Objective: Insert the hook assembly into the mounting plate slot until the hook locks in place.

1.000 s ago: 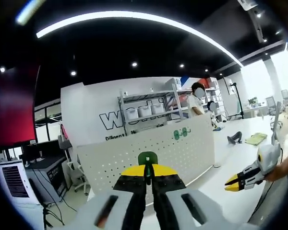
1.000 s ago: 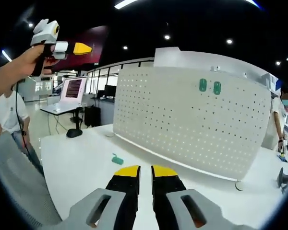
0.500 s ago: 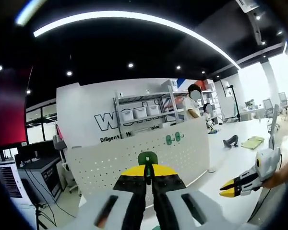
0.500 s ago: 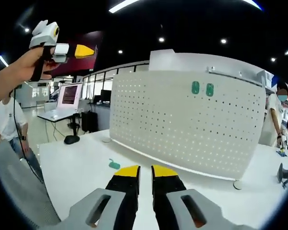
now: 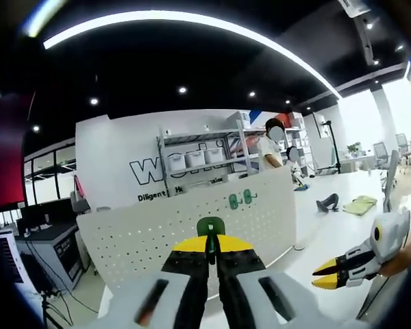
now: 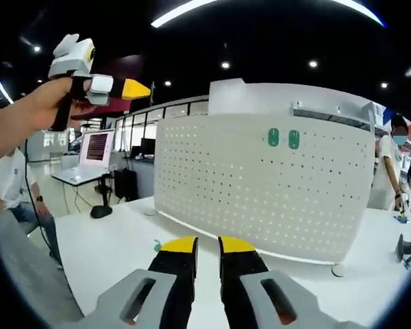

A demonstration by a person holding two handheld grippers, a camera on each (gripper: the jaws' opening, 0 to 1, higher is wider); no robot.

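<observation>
Standing upright ahead of your right gripper [image 6: 207, 241], the pegboard [image 6: 260, 181] looks rigid. That gripper is empty, jaws narrowly apart. Your left gripper [image 5: 212, 241] clamps the green hook [image 5: 210, 226]: small, light, stiff plastic; grip its base firmly.

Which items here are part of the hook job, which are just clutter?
Job:
- green hook, clamped in the left tongs
- white pegboard, two green hooks already on it
- right tongs, empty
- green hook on the table

Clutter:
- laptop
- shelving rack
- yellow-green cloth
</observation>
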